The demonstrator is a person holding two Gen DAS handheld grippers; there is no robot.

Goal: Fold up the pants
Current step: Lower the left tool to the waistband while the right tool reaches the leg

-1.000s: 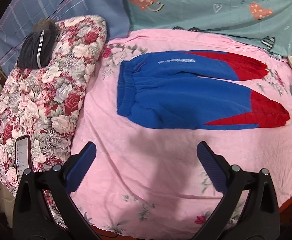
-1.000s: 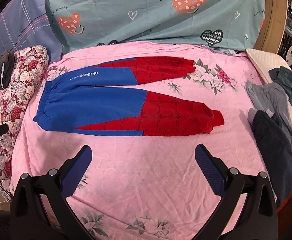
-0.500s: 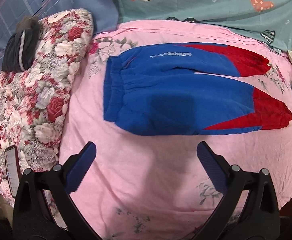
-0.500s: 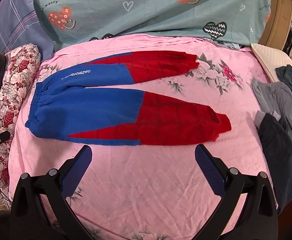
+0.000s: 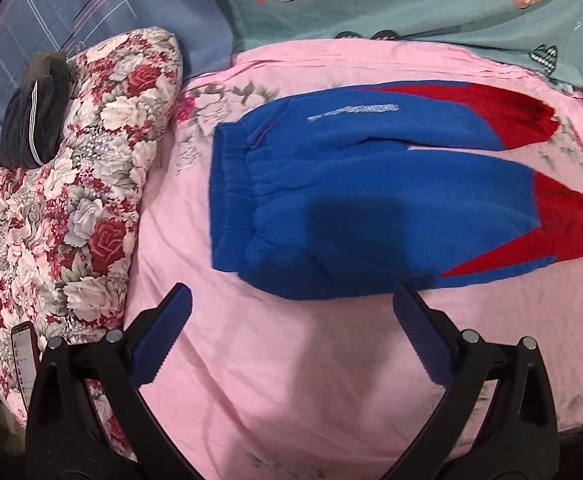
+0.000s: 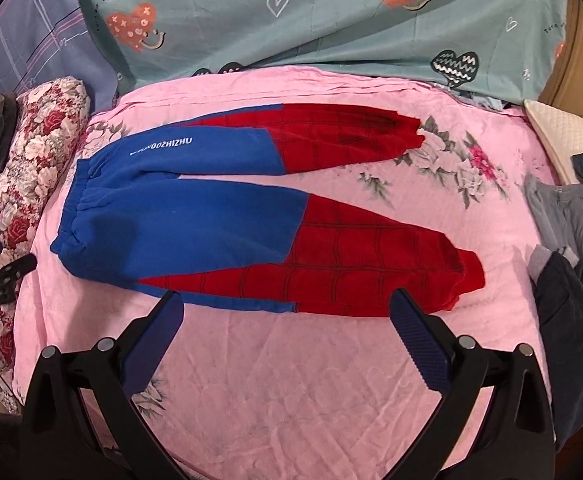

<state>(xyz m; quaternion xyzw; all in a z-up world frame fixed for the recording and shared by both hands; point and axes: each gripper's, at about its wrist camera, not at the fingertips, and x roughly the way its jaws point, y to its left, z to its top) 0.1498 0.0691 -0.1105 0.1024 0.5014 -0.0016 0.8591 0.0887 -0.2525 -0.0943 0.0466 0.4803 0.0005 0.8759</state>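
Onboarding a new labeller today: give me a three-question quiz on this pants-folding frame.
1. True or false: the blue and red fleece pants lie spread flat on the pink floral bedsheet, legs apart.
2. The left gripper is: A) open, holding nothing; B) shut on the waistband; C) out of view.
3. Fill in: beside the right gripper, at the sheet's right edge, lies a pile of ___ folded clothes.

Key: 1 true; 2 A; 3 grey and dark.
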